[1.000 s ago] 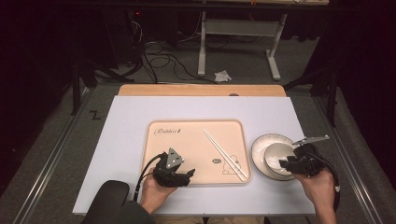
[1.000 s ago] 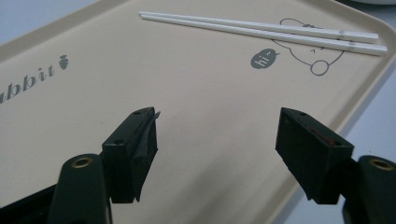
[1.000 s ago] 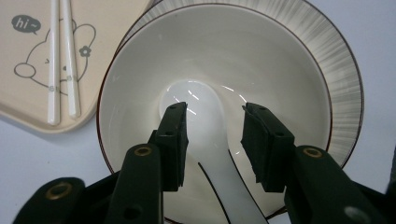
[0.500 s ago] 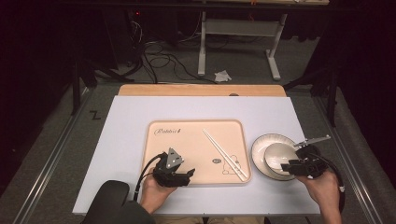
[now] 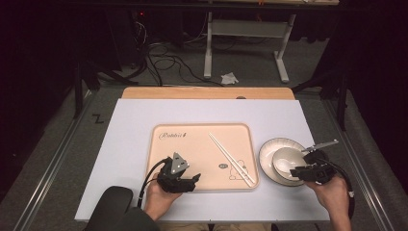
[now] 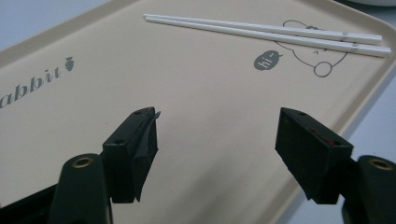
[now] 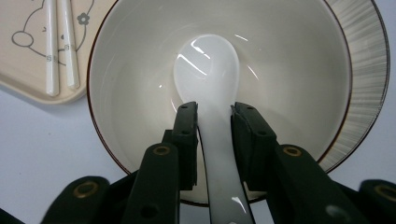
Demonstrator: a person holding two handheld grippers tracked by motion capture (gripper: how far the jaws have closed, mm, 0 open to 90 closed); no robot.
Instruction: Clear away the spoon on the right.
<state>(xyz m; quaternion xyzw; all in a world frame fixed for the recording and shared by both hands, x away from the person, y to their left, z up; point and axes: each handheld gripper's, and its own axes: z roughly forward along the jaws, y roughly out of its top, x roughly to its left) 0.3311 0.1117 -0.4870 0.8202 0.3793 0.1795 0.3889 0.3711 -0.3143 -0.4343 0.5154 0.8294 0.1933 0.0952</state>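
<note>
**Spoon gripped in the bowl, tray waiting**

From where I stand, the right gripper point(image 7: 214, 116) has its two black jaws closed tight on the handle of a white ceramic spoon point(image 7: 208, 65), whose scoop rests at the bottom of a white bowl point(image 7: 289, 51). The bowl sits on a ribbed grey plate point(image 5: 267, 153) at the right of the white table mat point(image 5: 130, 120), just beside the beige tray point(image 5: 192, 149). On that tray lies a pair of white chopsticks point(image 5: 231, 158), slanting across a little bear drawing.

The left gripper point(image 6: 215, 140) hangs low over the near part of the tray, jaws spread wide with nothing between them.

My guess is that the step in hand is taking the spoon out of the bowl, most likely to lay it on the tray near the chopsticks. The grip looks settled, so the next move calls for a clean lift, raising the scoop over the bowl's rim without tipping the bowl, then a carry leftward.
</note>
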